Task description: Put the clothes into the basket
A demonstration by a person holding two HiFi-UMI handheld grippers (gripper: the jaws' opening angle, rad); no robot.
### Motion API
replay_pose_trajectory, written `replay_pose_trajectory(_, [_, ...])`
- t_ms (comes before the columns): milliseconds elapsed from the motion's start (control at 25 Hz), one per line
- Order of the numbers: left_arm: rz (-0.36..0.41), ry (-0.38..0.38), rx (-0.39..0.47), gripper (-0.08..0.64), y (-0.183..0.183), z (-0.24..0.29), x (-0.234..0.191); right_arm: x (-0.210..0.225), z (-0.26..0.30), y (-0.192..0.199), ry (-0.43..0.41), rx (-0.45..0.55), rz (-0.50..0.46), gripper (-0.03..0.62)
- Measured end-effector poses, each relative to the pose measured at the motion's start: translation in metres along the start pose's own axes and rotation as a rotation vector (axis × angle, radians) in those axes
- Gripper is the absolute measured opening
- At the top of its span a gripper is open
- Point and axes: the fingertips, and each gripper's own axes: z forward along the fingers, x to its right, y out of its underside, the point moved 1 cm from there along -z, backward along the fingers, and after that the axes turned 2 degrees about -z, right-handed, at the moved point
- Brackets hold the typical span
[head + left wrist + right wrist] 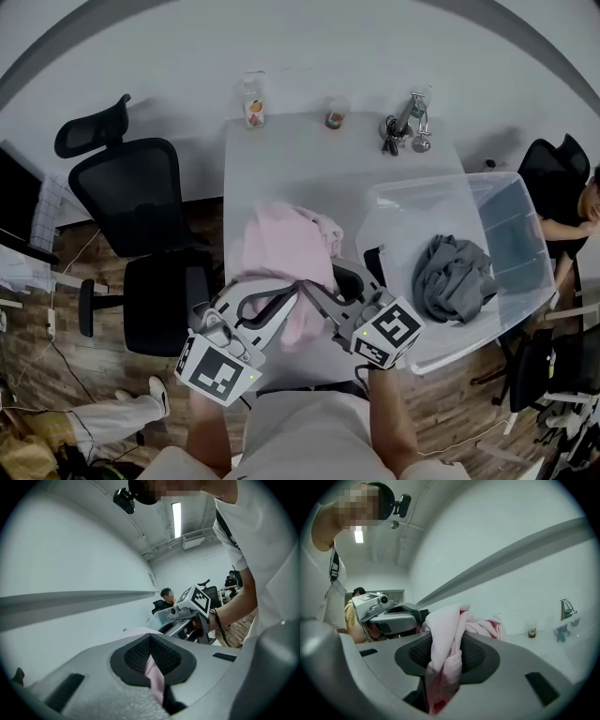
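The garment is pinched in the left hand-held gripper and right hand-held gripper; the left's thin hold could be lost short of the basket.

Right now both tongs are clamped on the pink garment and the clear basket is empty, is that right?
Not empty: the head view shows a grey garment lying in the clear basket. The left tongs and right tongs are both clamped on the pink garment.
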Motion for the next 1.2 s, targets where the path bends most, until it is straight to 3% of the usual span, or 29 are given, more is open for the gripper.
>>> replay_pose_trajectory(280, [0.022, 0.017, 0.101, 0.005, -0.051, 0.007, -0.01, 0.006, -0.021, -0.044, 0.027, 0.066, -0.043, 0.141])
replay_pose_trajectory(640, [0.099, 0.029, 0.134, 0.005, -0.096, 0.025, -0.003, 0.009, -0.054, -0.085, 0.06, 0.122, -0.109, 0.141])
replay_pose_trajectory(1200, [0.217, 0.115, 0.243, 0.005, -0.178, 0.07, 0.015, 0.035, -0.128, -0.152, 0.149, 0.259, -0.159, 0.141])
